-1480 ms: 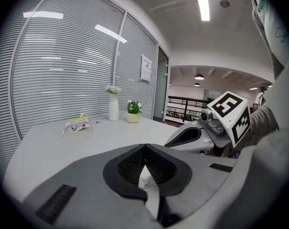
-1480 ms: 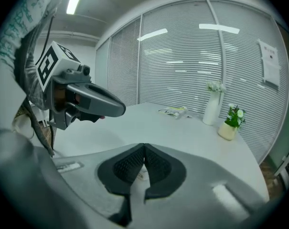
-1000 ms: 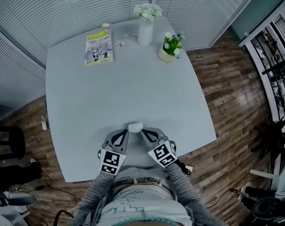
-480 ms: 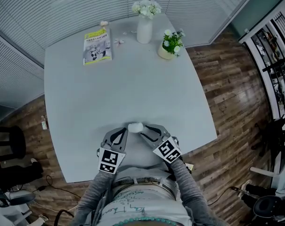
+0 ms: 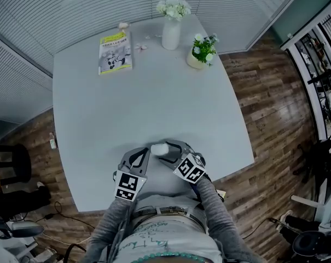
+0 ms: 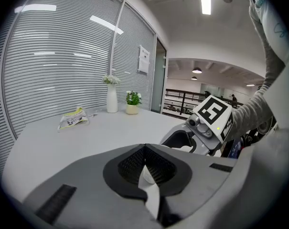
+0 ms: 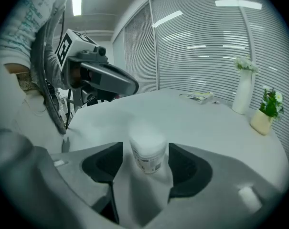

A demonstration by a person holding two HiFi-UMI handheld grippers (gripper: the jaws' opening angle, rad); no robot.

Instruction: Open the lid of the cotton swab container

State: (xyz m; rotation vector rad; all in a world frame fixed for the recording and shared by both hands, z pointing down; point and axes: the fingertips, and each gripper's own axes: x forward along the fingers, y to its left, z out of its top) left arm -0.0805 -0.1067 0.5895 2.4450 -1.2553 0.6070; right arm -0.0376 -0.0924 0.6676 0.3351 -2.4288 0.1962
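Cotton swab container [image 7: 148, 152], upright, contents unseen

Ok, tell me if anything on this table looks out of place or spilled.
Only small pale bits lying loose between the booklet and the vase; they are too small to identify. The container stands upright.

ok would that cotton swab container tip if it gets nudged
The cotton swab container is a small upright cylinder, taller than wide, standing on a smooth table, so a push near the top could topple it and set it rolling. It looks like thin plastic, so it is likely light, and its smooth wall may slip in a loose grip.
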